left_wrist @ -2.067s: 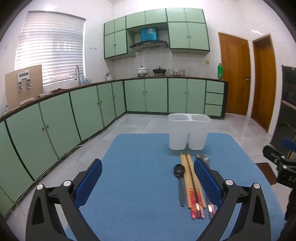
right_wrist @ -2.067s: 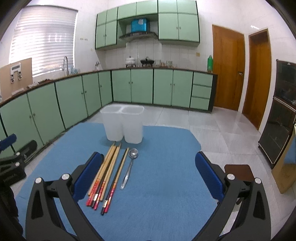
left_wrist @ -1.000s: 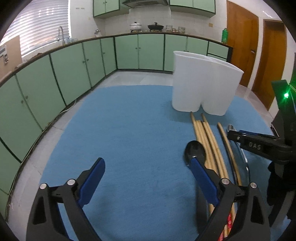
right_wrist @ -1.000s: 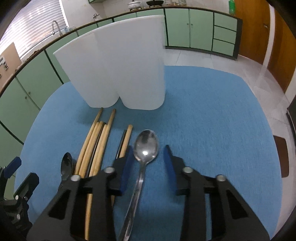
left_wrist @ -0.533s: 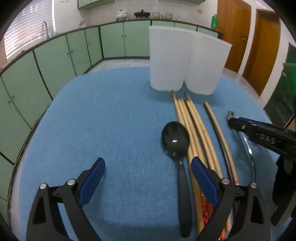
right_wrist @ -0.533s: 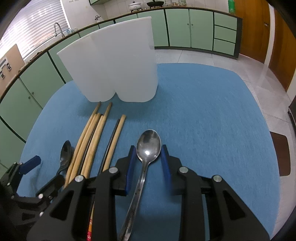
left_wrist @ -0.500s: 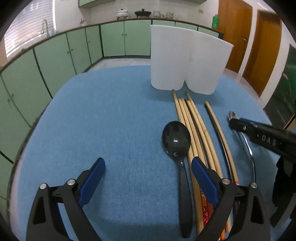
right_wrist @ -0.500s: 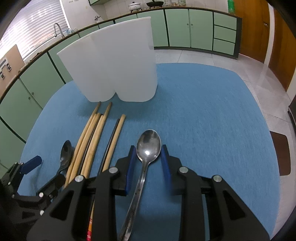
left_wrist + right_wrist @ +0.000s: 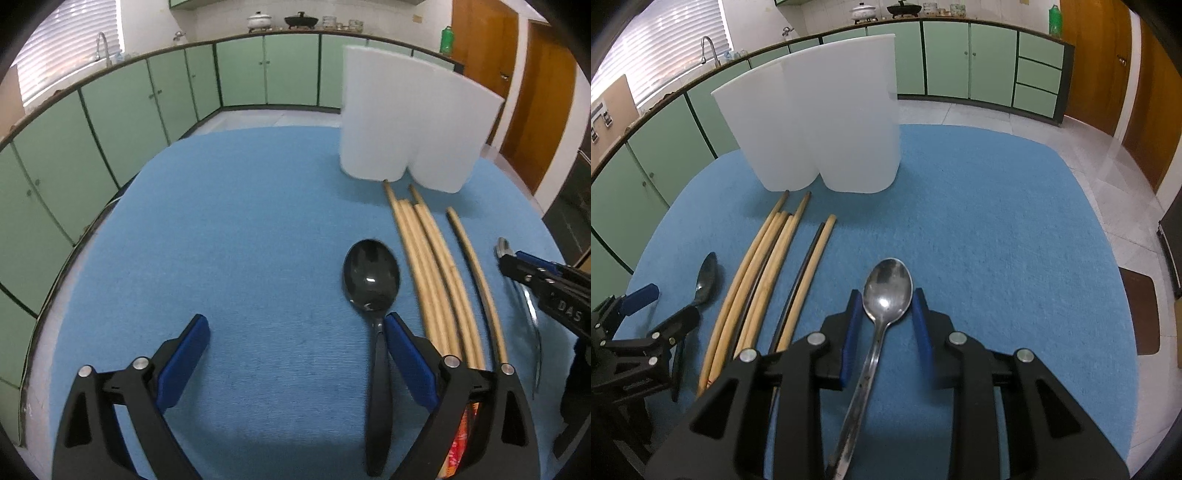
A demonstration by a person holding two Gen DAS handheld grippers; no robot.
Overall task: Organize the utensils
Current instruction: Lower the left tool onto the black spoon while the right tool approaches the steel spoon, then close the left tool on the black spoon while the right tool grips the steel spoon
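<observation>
A white two-compartment holder (image 9: 413, 122) (image 9: 820, 122) stands at the far side of the blue mat (image 9: 240, 240). Several wooden chopsticks (image 9: 432, 266) (image 9: 768, 266) lie in front of it. A black spoon (image 9: 373, 291) (image 9: 703, 282) lies left of them; a metal spoon (image 9: 882, 306) (image 9: 528, 306) lies right. My left gripper (image 9: 295, 350) is open, low over the mat, its right finger beside the black spoon's handle. My right gripper (image 9: 884, 325) is narrowed around the metal spoon's neck, its pads still a little apart from it.
Green kitchen cabinets (image 9: 147, 110) curve around the room behind the mat. Wooden doors (image 9: 1108, 74) stand at the right. The mat's right half (image 9: 1015, 240) is bare. Each gripper shows at the edge of the other's view.
The right gripper has narrowed further around the metal spoon. The left gripper has crept forward and left, with the black spoon's handle now by its right finger.
</observation>
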